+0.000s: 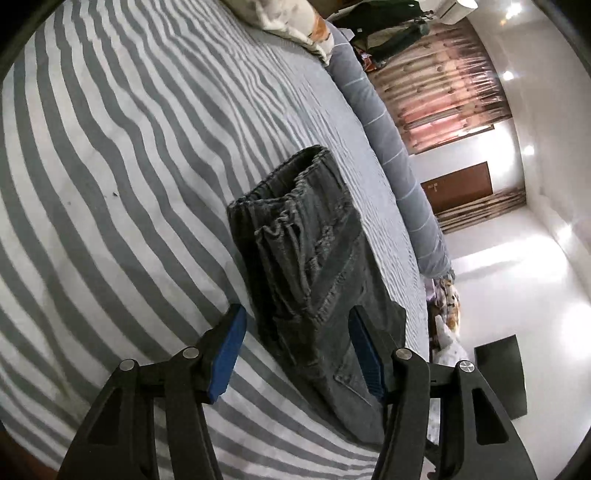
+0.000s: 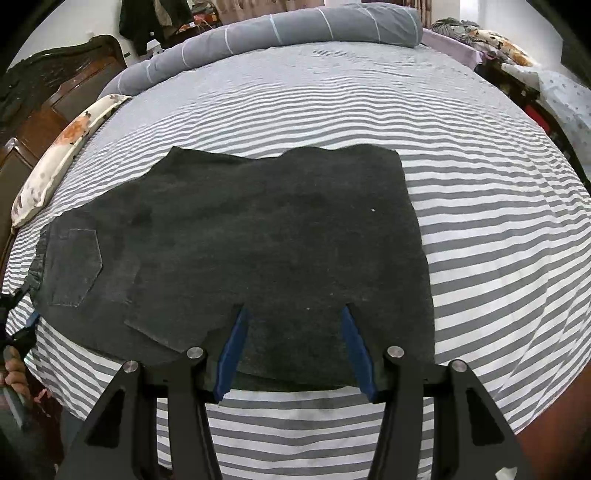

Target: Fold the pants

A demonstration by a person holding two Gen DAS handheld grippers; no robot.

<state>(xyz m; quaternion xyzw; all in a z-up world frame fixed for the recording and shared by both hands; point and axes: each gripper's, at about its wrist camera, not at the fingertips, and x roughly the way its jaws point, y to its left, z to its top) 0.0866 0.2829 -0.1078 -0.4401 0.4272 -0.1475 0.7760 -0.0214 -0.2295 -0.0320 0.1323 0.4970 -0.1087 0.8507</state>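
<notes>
Dark grey denim pants (image 2: 258,229) lie folded flat on the grey-and-white striped bed sheet (image 2: 498,221), back pocket at the left. In the left wrist view the pants (image 1: 314,266) run away from me, with the gathered waistband at the far end. My left gripper (image 1: 297,314) is open just above their near end; its blue pads straddle the cloth without pressing on it. My right gripper (image 2: 295,310) is open over the near edge of the folded pants, and its pads are clear of the fabric too. A hand (image 2: 14,373) shows at the left edge of the right wrist view.
A rolled grey blanket (image 2: 277,26) lies along the far side of the bed. A patterned pillow (image 2: 62,155) rests by the dark wooden headboard (image 2: 48,96). Beyond the bed's edge are a white floor (image 1: 517,277) and a dark mat (image 1: 502,373).
</notes>
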